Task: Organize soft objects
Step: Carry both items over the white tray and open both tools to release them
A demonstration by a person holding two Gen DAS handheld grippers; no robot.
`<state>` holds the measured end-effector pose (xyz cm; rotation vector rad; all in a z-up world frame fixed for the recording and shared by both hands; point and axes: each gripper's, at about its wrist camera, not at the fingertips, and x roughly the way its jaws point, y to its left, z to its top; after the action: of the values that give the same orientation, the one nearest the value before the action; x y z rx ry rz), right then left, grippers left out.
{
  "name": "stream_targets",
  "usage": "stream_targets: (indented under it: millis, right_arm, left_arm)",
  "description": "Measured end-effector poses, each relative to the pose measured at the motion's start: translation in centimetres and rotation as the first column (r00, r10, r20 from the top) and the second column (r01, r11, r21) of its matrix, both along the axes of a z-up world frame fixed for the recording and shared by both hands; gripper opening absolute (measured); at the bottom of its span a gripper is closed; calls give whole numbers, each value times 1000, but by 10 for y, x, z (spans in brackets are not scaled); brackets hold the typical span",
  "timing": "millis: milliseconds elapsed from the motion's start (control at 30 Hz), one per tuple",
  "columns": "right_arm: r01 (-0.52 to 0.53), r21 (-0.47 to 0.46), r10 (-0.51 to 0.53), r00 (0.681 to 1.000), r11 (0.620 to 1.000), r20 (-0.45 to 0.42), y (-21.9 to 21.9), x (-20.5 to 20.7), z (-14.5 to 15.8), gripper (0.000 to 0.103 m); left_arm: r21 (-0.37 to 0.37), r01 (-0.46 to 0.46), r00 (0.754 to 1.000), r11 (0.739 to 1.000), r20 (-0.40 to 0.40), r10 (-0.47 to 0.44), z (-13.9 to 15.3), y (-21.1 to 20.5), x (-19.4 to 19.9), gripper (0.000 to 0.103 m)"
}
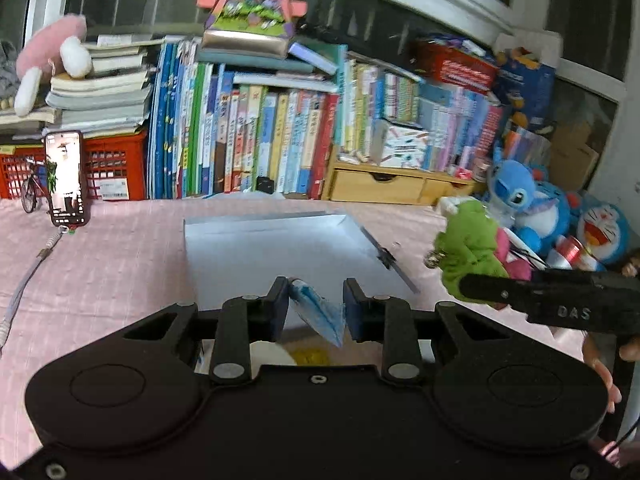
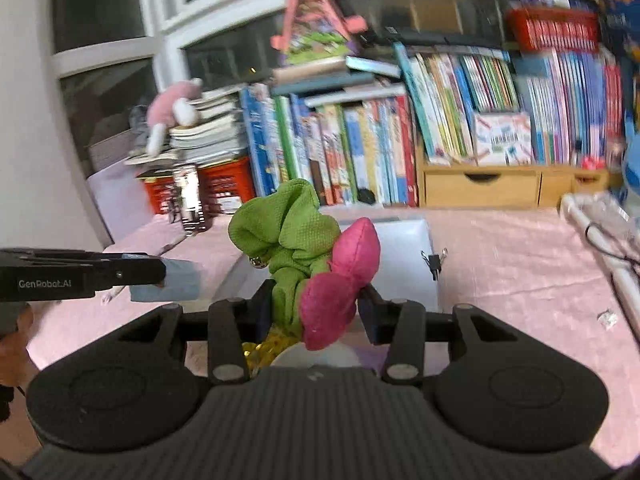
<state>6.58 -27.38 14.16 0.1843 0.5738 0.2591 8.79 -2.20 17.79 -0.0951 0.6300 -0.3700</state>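
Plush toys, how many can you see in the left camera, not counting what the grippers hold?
3. A pink and white plush lies on the book stack at far left; a blue Stitch plush and a Doraemon plush sit at far right. Others may be hidden behind them.

white tray (image 1: 256,248) floor bare; binder clip (image 1: 386,258) on rim.

Tray (image 1: 256,248) before books (image 1: 280,132) (on table (image 1: 112,264))

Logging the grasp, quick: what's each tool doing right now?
Left tool: shut on a small blue folded cloth.
Right tool: shut on a green-and-pink fabric plush.
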Motion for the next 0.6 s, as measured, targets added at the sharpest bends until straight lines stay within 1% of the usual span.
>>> stream_targets:
  millis: [100,167,233,300,333,467,600]
  right_arm:
    - [6,-1,-6,999,1000,-32,-6,25,-4,48]
    - [0,-19,-1,999,1000,-50,-7,36,-7,48]
    - [-9,-9,8,995,1000,-100,-10,55,-12,49]
    - [-10,28,14,988,1000,-154,-14,73,-18,49]
    - [-12,33,17,984,999,-176,-16,81,-22,49]
    - [-6,-21,1,971,1000,-240,-13,111,-38,49]
    - [-5,-18,-1,950,1000,-312,-12,140,-58,50]
  left_arm:
    - [-3,-13,998,1000,-69,13,-6,-1,36,27]
    - [-14,-15,989,1000,-145,13,-13,0,64,27]
    - [-43,-26,973,999,-229,16,-22,3,91,27]
    - [-64,-35,955,997,-296,15,-31,5,115,27]
    - [-62,-43,948,997,-318,21,-36,4,126,27]
    - [-23,-76,936,997,-346,63,-51,-5,163,27]
    - [-51,-95,924,994,-377,69,-67,-17,193,27]
